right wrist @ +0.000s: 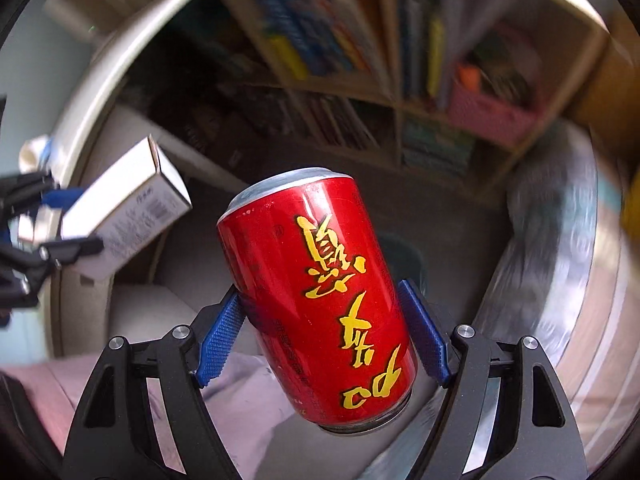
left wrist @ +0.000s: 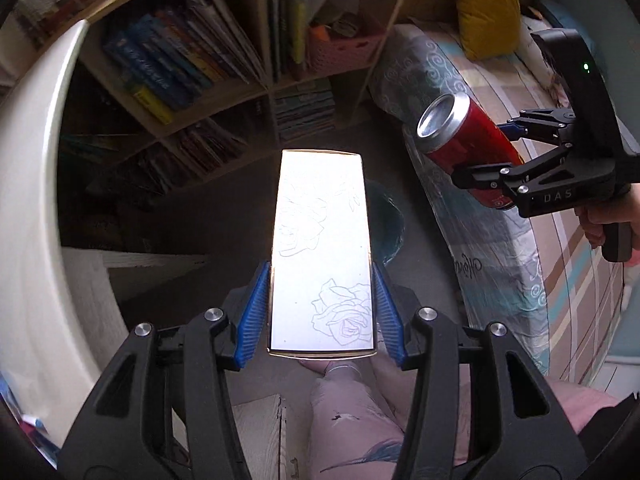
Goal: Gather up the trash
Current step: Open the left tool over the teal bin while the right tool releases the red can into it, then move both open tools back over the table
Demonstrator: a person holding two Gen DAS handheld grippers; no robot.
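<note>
The left gripper [left wrist: 322,312] pinches a flat white cardboard box with faint rose line drawings [left wrist: 320,248] by its long edges, held out lengthwise, probably for carrying to a bin. Glare washes out its far end. Beneath it a dark teal round container [left wrist: 390,224], possibly the bin, is mostly hidden. To the right, the right gripper [right wrist: 324,336] clamps a red aluminium drink can with yellow characters [right wrist: 320,296], tilted, clear of the patterned bed cover [left wrist: 500,248]. Motion blurs the wooden bookshelf [right wrist: 396,92].

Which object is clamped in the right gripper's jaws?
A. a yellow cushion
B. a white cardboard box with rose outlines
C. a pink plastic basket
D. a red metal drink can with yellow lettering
D: the right gripper has its blue-padded jaws closed on the red metal drink can.
</note>
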